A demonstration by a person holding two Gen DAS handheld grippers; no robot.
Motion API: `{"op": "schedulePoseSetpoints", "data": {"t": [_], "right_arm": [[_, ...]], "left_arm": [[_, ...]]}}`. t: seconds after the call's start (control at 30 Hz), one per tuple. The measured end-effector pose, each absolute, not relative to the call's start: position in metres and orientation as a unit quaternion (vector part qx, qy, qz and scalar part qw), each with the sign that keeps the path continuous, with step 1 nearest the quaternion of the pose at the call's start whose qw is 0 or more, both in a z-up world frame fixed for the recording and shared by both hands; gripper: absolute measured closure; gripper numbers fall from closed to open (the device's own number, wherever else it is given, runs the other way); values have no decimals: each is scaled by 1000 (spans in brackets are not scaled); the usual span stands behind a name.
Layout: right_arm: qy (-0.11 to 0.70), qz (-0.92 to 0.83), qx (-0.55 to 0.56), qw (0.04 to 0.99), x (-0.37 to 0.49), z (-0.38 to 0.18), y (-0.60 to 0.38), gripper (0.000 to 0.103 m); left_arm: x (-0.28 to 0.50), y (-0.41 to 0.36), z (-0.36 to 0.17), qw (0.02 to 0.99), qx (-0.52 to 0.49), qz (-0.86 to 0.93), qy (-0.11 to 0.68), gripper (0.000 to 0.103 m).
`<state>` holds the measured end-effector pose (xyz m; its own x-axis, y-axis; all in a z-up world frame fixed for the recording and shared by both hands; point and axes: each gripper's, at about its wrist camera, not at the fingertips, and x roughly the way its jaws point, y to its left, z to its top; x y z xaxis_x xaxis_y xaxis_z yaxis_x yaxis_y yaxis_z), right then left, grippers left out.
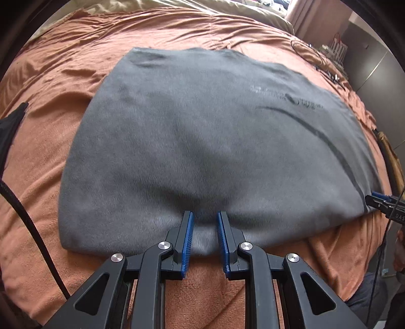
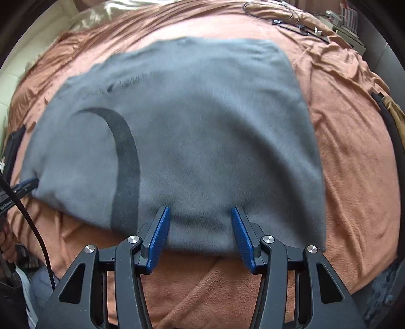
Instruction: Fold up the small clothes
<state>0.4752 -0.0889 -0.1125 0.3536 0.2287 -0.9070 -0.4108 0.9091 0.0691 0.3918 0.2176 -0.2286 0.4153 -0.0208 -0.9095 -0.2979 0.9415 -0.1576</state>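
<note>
- A grey fleece garment (image 1: pixel 202 141) lies spread on an orange-brown blanket (image 1: pixel 50 177) that covers a bed; both views are blurred across the cloth.
- The garment bears a dark curved stripe (image 2: pixel 125 162) and faint, unreadable lettering (image 1: pixel 286 97) near it.
- The left gripper (image 1: pixel 205 229) points down at the near hem; its blue pads (image 1: pixel 188 238) stand narrowly apart with a bunched fold of the grey fleece squeezed between them.
- The right gripper (image 2: pixel 200 227) is at the near hem further along the same edge; its blue pads (image 2: pixel 159 235) stand wider, and the grey fleece fills the gap from pad to pad, so it appears gripped.
- Each gripper's tip shows at the edge of the other's view, beside the garment's near corner.
- Black cables (image 1: pixel 319 60) lie on the far part of the blanket, well apart from the garment.
- Beige bedding (image 1: pixel 177 6) lies beyond the blanket's far edge.
</note>
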Motion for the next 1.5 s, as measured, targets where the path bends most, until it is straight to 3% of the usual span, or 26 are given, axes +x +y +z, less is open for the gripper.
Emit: {"op": "schedulePoseSetpoints", "data": {"t": [0.53,0.57,0.63,0.7,1.07,1.5], "right_arm": [[502,267,-114,815,462,-79,-21,54],[501,272,-116,813,460,-79,-17,55],[501,287,-118,808,460,-81,-4,60],[503,298,-119,803,461,-84,6,65],[507,348,-90,783,465,-114,51,86],[532,388,-26,752,469,-141,50,89]], "left_arm": [[336,276,-204,835,-239,121,481,81],[333,281,-202,835,-243,131,476,77],[323,292,-200,836,-258,145,462,56],[315,300,-198,836,-274,151,450,53],[287,323,-212,816,-352,160,430,53],[289,333,-234,785,-442,140,410,53]]}}
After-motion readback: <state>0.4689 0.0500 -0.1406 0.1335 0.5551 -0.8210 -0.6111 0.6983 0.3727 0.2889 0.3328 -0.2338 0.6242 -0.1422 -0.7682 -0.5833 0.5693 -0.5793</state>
